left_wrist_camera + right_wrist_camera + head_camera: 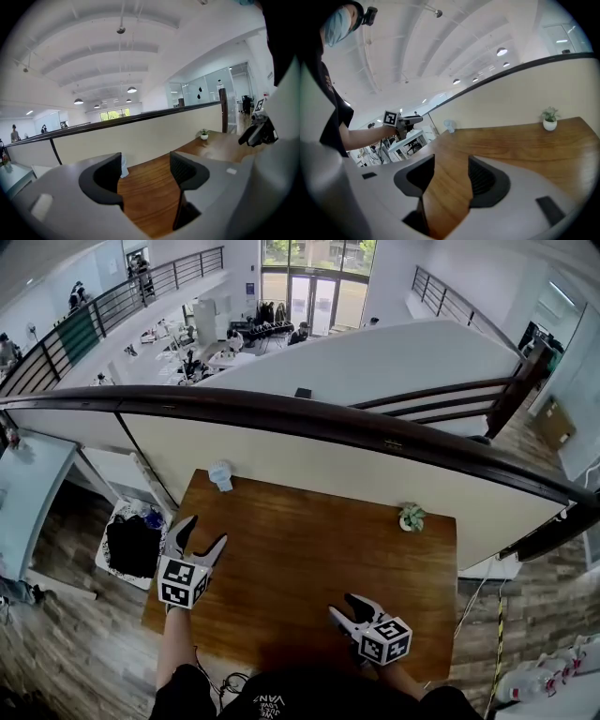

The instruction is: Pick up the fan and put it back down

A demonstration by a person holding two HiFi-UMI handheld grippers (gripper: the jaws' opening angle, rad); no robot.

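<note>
The small white fan [220, 475] stands upright at the far left corner of the wooden table [309, 559], close to the cream half-wall [309, 460], and neither gripper touches it. The left gripper [207, 530] hovers over the table's left edge, well short of the fan, with its jaws spread and only bare wood between them. The right gripper [340, 605] is held near the front edge, its jaws likewise spread on nothing, and a little potted plant [411, 517] sits at the far right corner
</note>
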